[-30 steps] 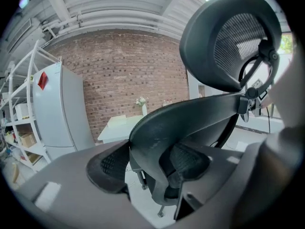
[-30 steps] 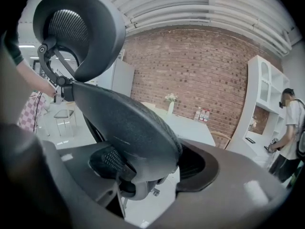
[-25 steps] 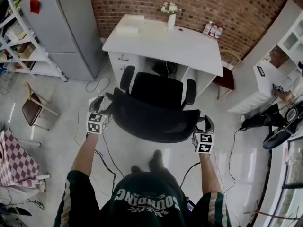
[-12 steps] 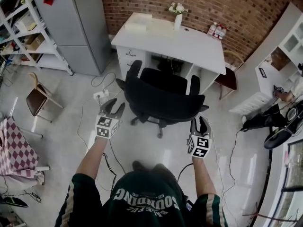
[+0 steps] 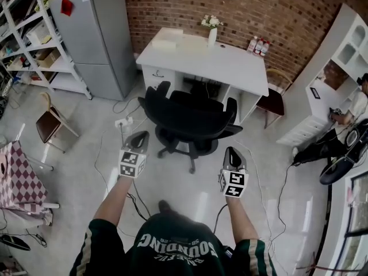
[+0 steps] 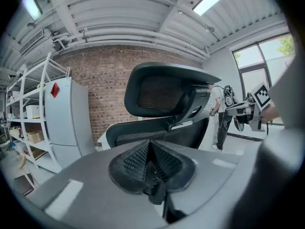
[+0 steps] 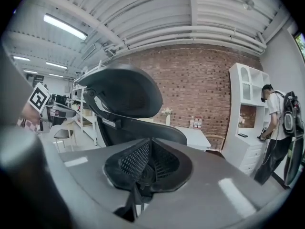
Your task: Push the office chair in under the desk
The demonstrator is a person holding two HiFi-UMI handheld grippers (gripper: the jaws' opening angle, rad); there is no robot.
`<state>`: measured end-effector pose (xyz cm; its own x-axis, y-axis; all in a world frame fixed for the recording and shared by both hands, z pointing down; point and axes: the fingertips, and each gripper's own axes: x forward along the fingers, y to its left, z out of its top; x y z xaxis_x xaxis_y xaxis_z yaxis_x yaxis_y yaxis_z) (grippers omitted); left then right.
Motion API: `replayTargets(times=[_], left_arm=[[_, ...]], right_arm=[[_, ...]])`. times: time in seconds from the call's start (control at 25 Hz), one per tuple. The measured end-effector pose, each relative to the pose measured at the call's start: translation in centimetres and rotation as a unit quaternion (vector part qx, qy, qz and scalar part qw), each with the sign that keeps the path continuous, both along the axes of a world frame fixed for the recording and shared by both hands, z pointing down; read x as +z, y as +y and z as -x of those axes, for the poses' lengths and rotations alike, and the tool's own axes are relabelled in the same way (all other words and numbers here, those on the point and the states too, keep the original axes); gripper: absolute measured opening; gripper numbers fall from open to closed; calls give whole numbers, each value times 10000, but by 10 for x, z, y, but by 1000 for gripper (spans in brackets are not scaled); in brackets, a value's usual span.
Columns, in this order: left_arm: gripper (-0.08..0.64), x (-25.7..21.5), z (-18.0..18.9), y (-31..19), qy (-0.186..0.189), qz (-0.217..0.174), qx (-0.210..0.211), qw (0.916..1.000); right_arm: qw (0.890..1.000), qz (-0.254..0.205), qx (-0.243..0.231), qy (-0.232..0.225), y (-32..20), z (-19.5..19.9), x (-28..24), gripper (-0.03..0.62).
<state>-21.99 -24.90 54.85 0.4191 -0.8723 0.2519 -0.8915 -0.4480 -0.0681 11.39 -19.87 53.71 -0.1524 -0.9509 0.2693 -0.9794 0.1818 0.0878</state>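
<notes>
Nearest the person, the left gripper (image 5: 140,137) and the right gripper (image 5: 231,153) are held out over the floor, both with jaws pressed together and nothing between them. Beyond them, apart from both, the black office chair (image 5: 190,118) stands with its backrest towards the grippers and its seat at the front edge of the white desk (image 5: 236,63). A vase of flowers (image 5: 212,33) stands at the desktop's far edge, by the brick wall (image 5: 253,7).

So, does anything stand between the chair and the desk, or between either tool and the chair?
Nothing visible does. The chair sits right at the desk opening. The left tool and right tool are shut, empty, behind it, with only open space between.
</notes>
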Motion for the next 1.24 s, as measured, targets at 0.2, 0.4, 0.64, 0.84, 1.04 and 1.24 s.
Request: replayTargets(times=[0.2,0.4,0.64,0.84,1.04,1.24], left_arm=[[9,-6,-15,32,21,28,4,10000],[9,-3,-27,58,-33,47,88,9999],[9,-6,-35,71,-7,44,112,9999],[9,-3,-37,77,7,70,110,9999],[9,0,-33,80,20,84,70,9999],[9,3,-29,80,49,137,33,9999]], right_arm=[[9998,-53,-173,54,32,-1,-10,2],[9995,-14,-300,15,55,0,-8,2],[9994,-23,-348,-34,69,-1,-12,2],[9992,1,-394,-54,70,3,-11,2],[9992,51,-394,-71,71,4,-6,2],[9990,88,-427,-82,68,8,-4,2]])
